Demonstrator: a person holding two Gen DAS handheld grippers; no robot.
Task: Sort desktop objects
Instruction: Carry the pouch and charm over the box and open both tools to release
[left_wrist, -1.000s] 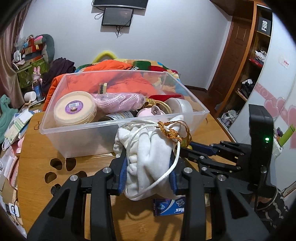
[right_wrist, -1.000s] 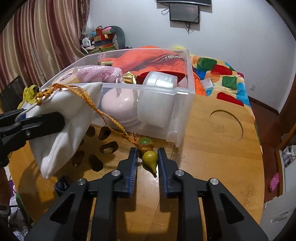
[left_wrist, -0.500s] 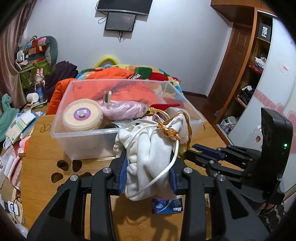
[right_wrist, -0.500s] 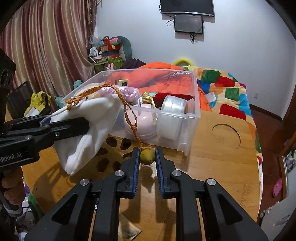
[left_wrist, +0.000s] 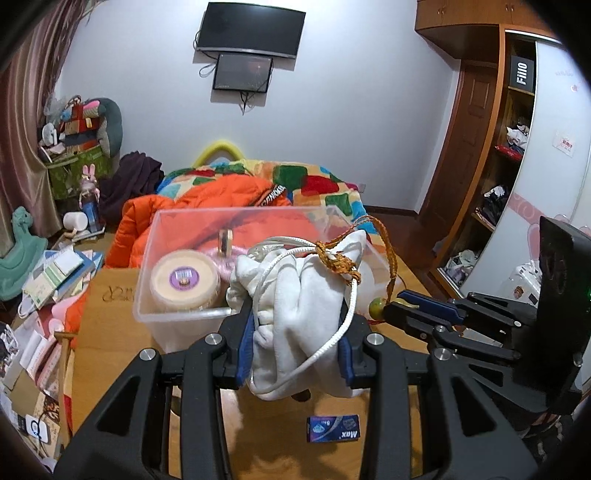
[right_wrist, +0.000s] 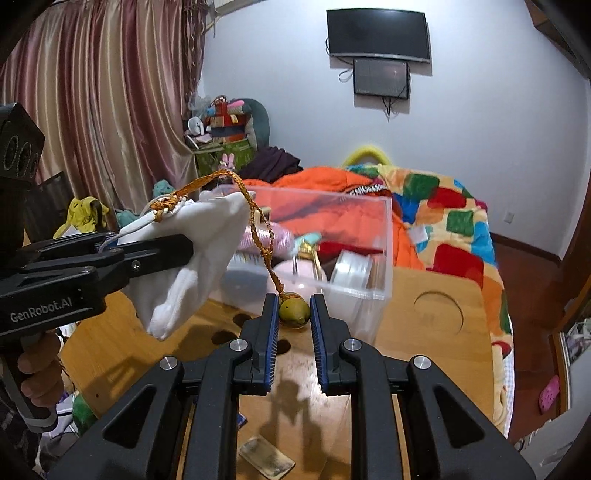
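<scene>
— Looking at the left claw (left_wrist: 295, 343), what does it grip?

— It is closed on a soft white cloth pouch (left_wrist: 299, 295) with a white drawstring, and the pouch hangs between its blue pads, above the wooden worktop (left_wrist: 110, 317).

— And the right claw (right_wrist: 293, 314)?

— Its two pads press on a small green-yellow round bead (right_wrist: 293, 312). This bead sits at the end of a braided orange cord (right_wrist: 258, 232), and the cord goes up to the neck of the pouch, where it is knotted.

— Where is the storage box?

— A clear plastic rectangular bin (left_wrist: 177, 314) stands at the far edge of the worktop, just behind both claws. Inside it I see a round cream tin with a purple label (left_wrist: 184, 277), a pink knitted thing (right_wrist: 258, 240) and a clear roll of tape (right_wrist: 349, 269).

— Anything else on the worktop?

— A small purple flat pack with the word "Max" (left_wrist: 332, 427) lies at the near edge, below the pouch.
</scene>
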